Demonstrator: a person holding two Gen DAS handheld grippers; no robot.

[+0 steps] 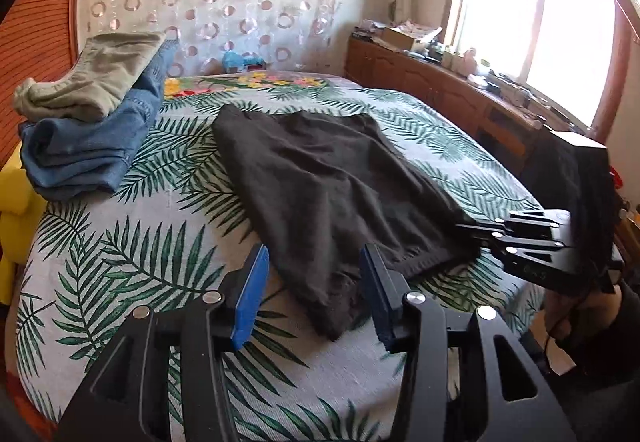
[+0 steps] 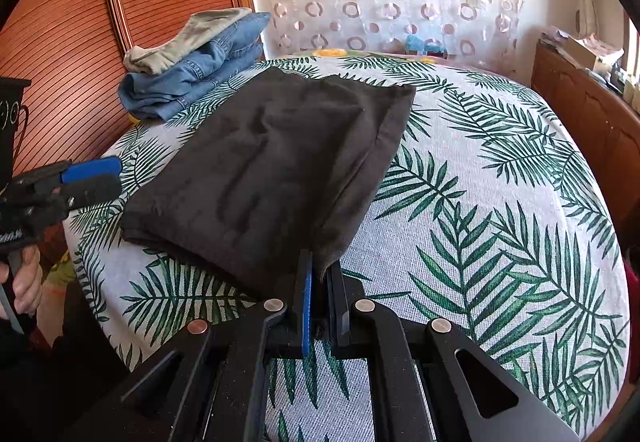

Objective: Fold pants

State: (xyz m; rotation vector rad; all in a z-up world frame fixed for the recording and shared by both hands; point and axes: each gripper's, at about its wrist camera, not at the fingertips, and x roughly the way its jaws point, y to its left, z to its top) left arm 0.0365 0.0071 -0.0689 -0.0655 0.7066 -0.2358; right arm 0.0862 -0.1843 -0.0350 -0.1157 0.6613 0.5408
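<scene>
Dark brown-black pants [image 1: 320, 178] lie folded flat on the leaf-print bed [image 1: 120, 250]; they also show in the right wrist view [image 2: 272, 162]. My left gripper [image 1: 314, 274] is open, its blue pads either side of the pants' near corner, a little above the bed; it shows in the right wrist view [image 2: 100, 178] off the pants' left edge. My right gripper [image 2: 322, 274] is shut on the pants' near right corner; it shows in the left wrist view [image 1: 480, 232] at the pants' right corner.
A stack of folded blue jeans [image 1: 88, 146] with an olive garment [image 1: 92, 82] on top sits at the bed's far left. A wooden headboard [image 2: 72, 42] stands left. A cluttered wooden cabinet [image 1: 440, 82] runs along the right under the window.
</scene>
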